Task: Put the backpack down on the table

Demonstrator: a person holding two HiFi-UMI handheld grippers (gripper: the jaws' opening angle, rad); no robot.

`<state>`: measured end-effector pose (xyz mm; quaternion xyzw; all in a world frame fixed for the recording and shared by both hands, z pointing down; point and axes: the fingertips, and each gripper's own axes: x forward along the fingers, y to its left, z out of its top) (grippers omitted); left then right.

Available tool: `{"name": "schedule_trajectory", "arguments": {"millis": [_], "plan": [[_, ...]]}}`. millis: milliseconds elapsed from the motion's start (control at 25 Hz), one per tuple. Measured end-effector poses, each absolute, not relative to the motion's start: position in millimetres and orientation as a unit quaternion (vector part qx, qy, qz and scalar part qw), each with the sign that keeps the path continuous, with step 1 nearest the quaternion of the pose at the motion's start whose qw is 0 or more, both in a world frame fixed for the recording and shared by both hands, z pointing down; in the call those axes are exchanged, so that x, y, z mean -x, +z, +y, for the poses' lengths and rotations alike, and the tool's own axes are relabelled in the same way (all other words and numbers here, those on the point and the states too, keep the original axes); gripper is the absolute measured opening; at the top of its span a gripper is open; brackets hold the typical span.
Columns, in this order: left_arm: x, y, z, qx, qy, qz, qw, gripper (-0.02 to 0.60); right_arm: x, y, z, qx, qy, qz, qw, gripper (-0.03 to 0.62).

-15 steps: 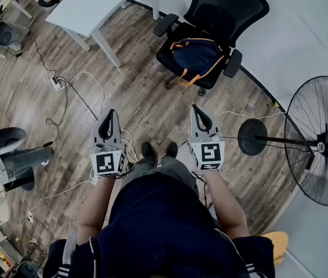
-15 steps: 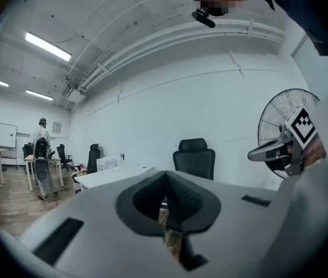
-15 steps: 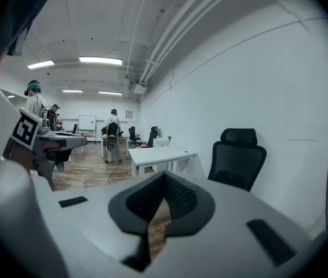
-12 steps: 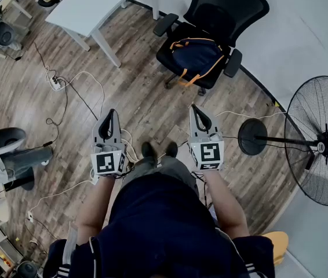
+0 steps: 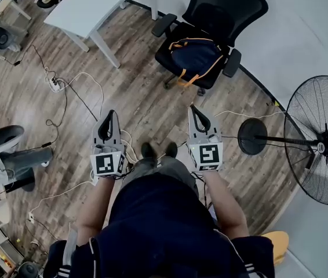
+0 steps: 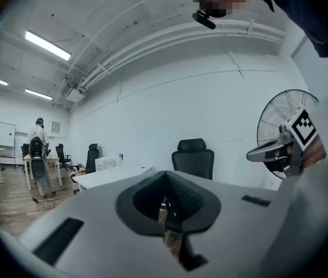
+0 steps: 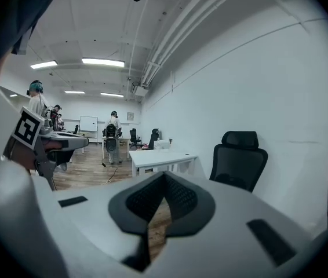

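Observation:
A navy backpack (image 5: 195, 55) with orange trim lies on the seat of a black office chair (image 5: 225, 7) ahead of me. The white table (image 5: 88, 4) stands to the chair's left. My left gripper (image 5: 110, 113) and right gripper (image 5: 193, 108) are held side by side over the wooden floor, well short of the chair. Both are shut with nothing in them. In the left gripper view the shut fingers (image 6: 165, 178) point toward the chair (image 6: 193, 155) and table (image 6: 112, 175). The right gripper view shows its fingers (image 7: 165, 181) below the chair (image 7: 240, 155); the backpack is hidden there.
A large standing fan (image 5: 320, 141) with a round base (image 5: 252, 136) is at my right. Cables and a power strip (image 5: 54, 83) lie on the floor to the left, beside grey equipment (image 5: 4, 149). People (image 7: 113, 133) stand at desks far off.

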<state>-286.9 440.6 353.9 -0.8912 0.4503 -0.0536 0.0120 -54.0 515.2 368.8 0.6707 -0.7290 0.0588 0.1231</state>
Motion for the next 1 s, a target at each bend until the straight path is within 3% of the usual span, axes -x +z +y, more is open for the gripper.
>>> {"name": "schedule_trajectory", "arguments": {"millis": [440,680,800,1000], "plan": [[284.3,356.2,441.0,0.893,-0.057,0.446,0.011,0.003,54.7,366.5,514.7,-0.665,0.055,-0.736,0.116,0.002],[285.4,355.5,442.0,0.894,-0.060,0.444,0.011,0.003,54.8,360.2,513.1,-0.656,0.054,-0.745,0.108,0.089],[286.6,354.3,441.7,0.894,-0.060,0.444,0.010,0.003,55.1,356.3,511.4,-0.651,0.060,-0.750,0.098,0.185],[289.5,354.9,444.2,0.893,-0.060,0.445,0.011,0.003,58.3,353.5,511.4,-0.644,0.058,-0.756,0.098,0.280]]}}
